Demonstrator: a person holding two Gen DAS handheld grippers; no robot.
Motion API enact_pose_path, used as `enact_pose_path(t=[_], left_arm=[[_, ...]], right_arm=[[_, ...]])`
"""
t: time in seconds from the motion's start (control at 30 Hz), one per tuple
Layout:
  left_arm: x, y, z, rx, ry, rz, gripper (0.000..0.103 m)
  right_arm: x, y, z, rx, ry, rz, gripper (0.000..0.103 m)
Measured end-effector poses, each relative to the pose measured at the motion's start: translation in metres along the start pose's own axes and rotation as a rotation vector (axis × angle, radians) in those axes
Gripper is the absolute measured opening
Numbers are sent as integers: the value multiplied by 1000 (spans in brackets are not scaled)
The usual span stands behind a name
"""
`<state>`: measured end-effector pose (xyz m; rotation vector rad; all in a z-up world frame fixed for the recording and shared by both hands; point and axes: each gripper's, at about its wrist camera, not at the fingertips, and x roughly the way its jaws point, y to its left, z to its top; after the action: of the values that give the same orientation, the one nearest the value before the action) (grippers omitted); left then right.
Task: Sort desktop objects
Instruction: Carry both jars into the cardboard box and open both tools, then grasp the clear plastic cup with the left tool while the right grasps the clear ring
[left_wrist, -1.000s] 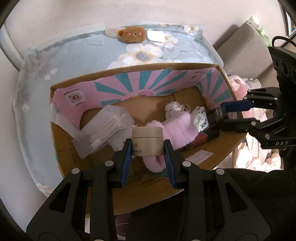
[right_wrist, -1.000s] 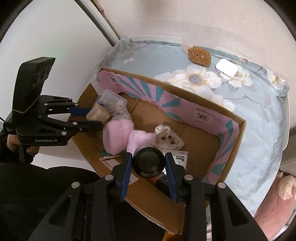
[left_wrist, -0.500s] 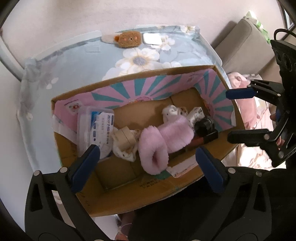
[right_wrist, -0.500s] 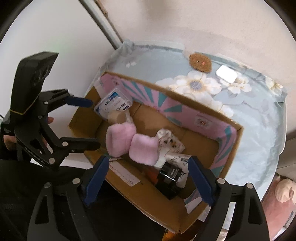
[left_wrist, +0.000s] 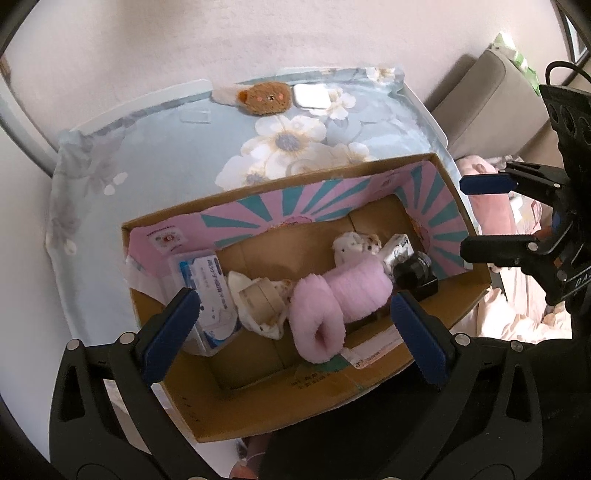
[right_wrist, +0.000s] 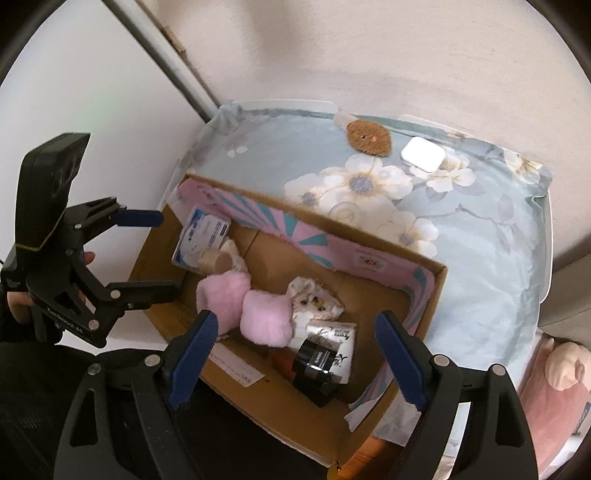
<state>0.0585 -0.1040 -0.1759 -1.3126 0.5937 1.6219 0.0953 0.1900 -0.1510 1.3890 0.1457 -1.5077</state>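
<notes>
Cardboard box (left_wrist: 369, 376) sits on worktop (left_wrist: 166, 155). Inside box, left end: cotton-swab case (left_wrist: 207, 288); right of it, small round jar (left_wrist: 258, 299); centre, fluffy slippers (left_wrist: 340, 299); right end, dark jar (left_wrist: 415, 271) against small carton (left_wrist: 399, 251). Behind box on worktop: bear-face pad (left_wrist: 266, 98), with flat case (left_wrist: 312, 96) to its right.
</notes>
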Motion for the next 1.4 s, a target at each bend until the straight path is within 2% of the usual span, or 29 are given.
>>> enact_pose_path(t=[0.37,0.57,0.73,0.87,0.9,1.0,1.1,1.27,1.4], left_arm=[[-7,15,16,-10,-31,12,103],[-11,29,35,8,-44,35,103],[-11,49,69,45,-67,85,103],[10,77,106,43,-49,85,103],[18,84,116,43,-40,84,103],[45,105,148,52,-27,88,103],[71,118,170,70,-21,90,103],[114,129,192,86,-21,97,103],[133,133,198,92,-27,104,102]], right_arm=[[0,-2,7,20,-36,36,85],[2,-5,17,33,-33,37,85],[7,-12,49,62,35,12,85],[25,-17,85,98,119,-94,85],[34,-18,95,103,138,-99,85],[63,-28,120,165,217,-24,85],[104,-45,143,275,309,0,85],[153,-58,144,375,399,-53,85],[169,-57,130,392,432,-101,85]])
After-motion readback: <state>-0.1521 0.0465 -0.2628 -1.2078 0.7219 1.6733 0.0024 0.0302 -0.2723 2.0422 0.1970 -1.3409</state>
